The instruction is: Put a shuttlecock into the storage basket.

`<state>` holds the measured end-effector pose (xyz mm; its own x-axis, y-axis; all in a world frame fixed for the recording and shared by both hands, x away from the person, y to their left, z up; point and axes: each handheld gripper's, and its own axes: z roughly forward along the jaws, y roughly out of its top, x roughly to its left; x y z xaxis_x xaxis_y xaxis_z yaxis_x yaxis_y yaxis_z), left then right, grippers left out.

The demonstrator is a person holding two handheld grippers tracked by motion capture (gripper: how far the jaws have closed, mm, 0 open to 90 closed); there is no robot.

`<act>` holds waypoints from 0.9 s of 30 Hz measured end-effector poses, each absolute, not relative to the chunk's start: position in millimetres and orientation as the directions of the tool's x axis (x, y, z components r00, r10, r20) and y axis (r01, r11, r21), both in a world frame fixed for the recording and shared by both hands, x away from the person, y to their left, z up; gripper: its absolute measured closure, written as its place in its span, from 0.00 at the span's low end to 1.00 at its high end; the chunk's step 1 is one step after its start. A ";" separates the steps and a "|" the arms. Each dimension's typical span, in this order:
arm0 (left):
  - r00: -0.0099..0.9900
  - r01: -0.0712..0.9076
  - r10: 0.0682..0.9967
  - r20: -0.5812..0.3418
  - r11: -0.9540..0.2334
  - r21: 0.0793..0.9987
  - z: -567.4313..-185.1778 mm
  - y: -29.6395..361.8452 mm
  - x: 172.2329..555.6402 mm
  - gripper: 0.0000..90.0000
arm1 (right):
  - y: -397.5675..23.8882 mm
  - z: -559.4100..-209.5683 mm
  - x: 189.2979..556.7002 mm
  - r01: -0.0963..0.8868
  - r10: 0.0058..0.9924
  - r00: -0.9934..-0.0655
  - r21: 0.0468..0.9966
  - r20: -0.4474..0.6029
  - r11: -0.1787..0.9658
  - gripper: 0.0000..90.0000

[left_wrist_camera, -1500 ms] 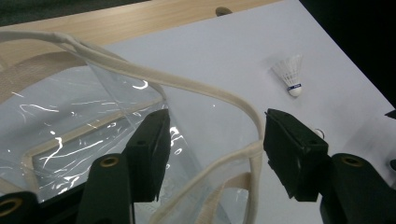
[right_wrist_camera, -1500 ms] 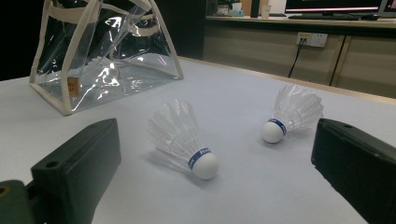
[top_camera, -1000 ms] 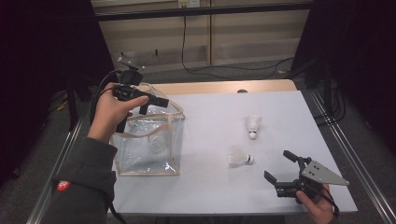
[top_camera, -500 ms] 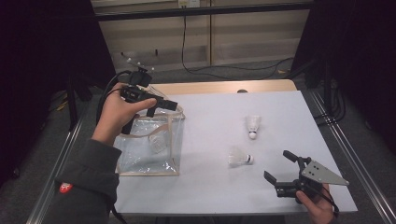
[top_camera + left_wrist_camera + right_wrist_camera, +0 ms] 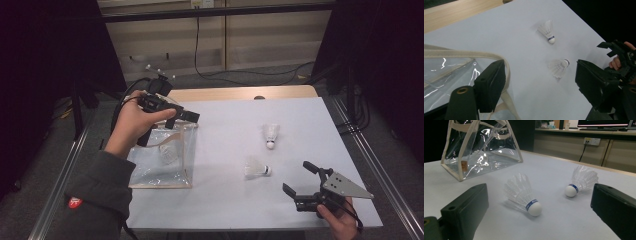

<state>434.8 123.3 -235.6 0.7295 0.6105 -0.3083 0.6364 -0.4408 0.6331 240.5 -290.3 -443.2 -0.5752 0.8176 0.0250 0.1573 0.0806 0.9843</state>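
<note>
Clear plastic bag (image 5: 162, 160) now holds one shuttlecock (image 5: 168, 155); we note the left hand-held gripper (image 5: 186, 116) has just been opening above it, jaws released, two shuttlecocks (image 5: 256, 168) remaining on the table (image 5: 225, 200).

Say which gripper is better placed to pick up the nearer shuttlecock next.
Right. The right gripper rests open just short of the nearer shuttlecock, jaws pointing at it. The left gripper is at the bag's rim.
</note>
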 end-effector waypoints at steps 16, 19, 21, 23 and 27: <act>0.750 0.630 0.570 -0.336 -0.461 0.625 -242.1 107.2 427.8 0.21 | -290.3 -443.0 240.4 0.155 0.817 -0.576 0.984 0.022 0.083 0.02; 0.748 0.634 0.569 -0.341 -0.459 0.623 -243.7 104.9 427.0 0.20 | -290.3 -443.1 240.4 0.157 0.817 -0.576 0.984 0.024 0.082 0.02; 0.750 0.631 0.565 -0.343 -0.458 0.626 -244.7 103.3 426.1 0.19 | -290.1 -443.1 240.4 0.156 0.816 -0.577 0.984 0.024 0.082 0.02; 0.754 0.628 0.558 -0.346 -0.462 0.626 -245.4 101.6 425.2 0.18 | -290.3 -443.1 240.4 0.155 0.816 -0.578 0.984 0.020 0.085 0.02; 0.769 0.614 0.542 -0.337 -0.483 0.624 -246.1 97.0 422.3 0.18 | -290.3 -443.2 240.5 0.156 0.816 -0.578 0.984 0.022 0.084 0.02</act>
